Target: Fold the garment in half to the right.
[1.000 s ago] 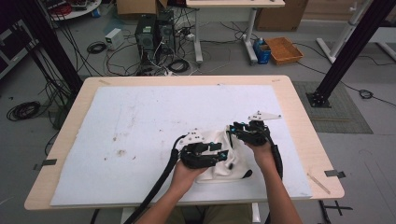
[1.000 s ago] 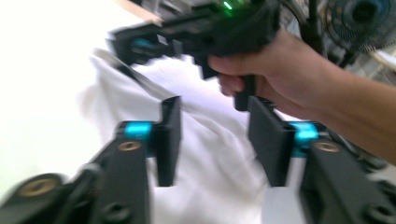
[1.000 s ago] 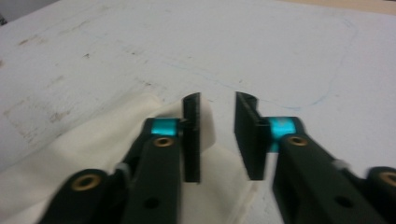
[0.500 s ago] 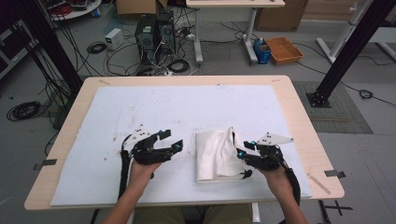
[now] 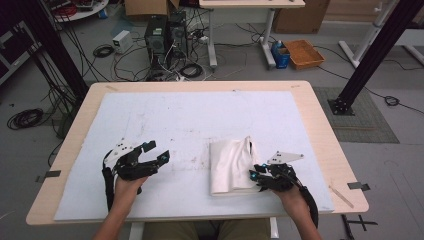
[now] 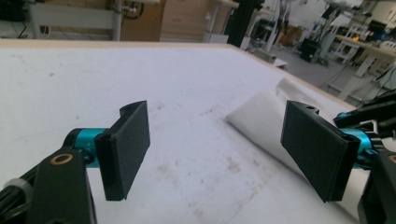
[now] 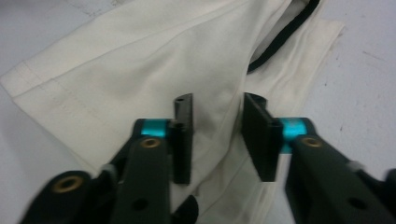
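Since the earlier frames the left claw (image 5: pixel 156 151) had pulled away from the folded white cloth (image 5: pixel 231 165) to the left side of the tabletop (image 5: pixel 320 125), and the right claw (image 5: pixel 256 176) had shifted to the cloth's near-right edge. The cloth lay folded into a tall rectangle, right of centre and toward the near edge, on the white mat (image 5: pixel 190 115); a black trim line (image 7: pixel 280 39) showed at its fold in the right gripper view. Right claw: jaws had just been closing, with a narrow gap left, hovering over the cloth's edge; cloth visible between and below them, pads not pressing on it as far as the view showed. Left claw (image 6: pixel 217 149): jaws wide apart, nothing between them, well clear of the cloth and pointing toward it across bare mat. Both hands came in from the near edge.
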`<action>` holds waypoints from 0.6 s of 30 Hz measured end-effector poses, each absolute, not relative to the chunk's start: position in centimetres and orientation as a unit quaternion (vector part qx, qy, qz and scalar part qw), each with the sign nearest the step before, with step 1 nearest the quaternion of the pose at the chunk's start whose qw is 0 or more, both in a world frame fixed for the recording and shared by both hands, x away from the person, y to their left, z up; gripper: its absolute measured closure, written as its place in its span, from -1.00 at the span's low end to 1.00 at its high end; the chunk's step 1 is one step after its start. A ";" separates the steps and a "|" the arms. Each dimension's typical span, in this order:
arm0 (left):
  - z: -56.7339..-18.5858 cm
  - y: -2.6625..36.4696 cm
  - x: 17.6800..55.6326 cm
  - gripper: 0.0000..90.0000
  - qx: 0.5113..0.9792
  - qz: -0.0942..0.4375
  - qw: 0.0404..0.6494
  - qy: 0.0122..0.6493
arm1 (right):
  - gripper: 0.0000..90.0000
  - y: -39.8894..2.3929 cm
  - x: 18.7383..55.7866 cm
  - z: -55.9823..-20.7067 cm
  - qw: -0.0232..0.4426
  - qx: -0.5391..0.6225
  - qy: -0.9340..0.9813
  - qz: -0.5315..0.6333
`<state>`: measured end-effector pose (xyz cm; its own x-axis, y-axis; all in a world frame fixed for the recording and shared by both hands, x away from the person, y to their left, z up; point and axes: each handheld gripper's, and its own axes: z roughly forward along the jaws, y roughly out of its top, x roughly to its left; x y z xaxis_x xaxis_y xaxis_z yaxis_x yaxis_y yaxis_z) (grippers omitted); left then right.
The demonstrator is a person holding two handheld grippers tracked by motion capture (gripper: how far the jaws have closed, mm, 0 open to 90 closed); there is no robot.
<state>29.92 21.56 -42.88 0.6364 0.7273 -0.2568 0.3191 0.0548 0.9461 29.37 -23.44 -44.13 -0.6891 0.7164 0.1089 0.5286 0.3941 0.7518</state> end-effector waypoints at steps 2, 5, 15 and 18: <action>-42.9 21.9 29.7 -0.47 0.666 0.165 0.611 0.394 | 0.89 -23.3 29.4 -44.3 0.114 0.375 0.834 0.389; -43.1 22.0 29.7 -0.47 0.662 0.165 0.612 0.399 | 0.96 -23.4 29.4 -44.1 0.115 0.372 0.838 0.382; -43.2 22.6 29.6 -0.47 0.659 0.168 0.609 0.407 | 0.98 -25.1 28.6 -42.4 0.132 0.377 0.854 0.333; -43.2 22.5 29.7 -0.47 0.658 0.168 0.610 0.407 | 0.69 -25.1 28.6 -42.3 0.124 0.383 0.854 0.330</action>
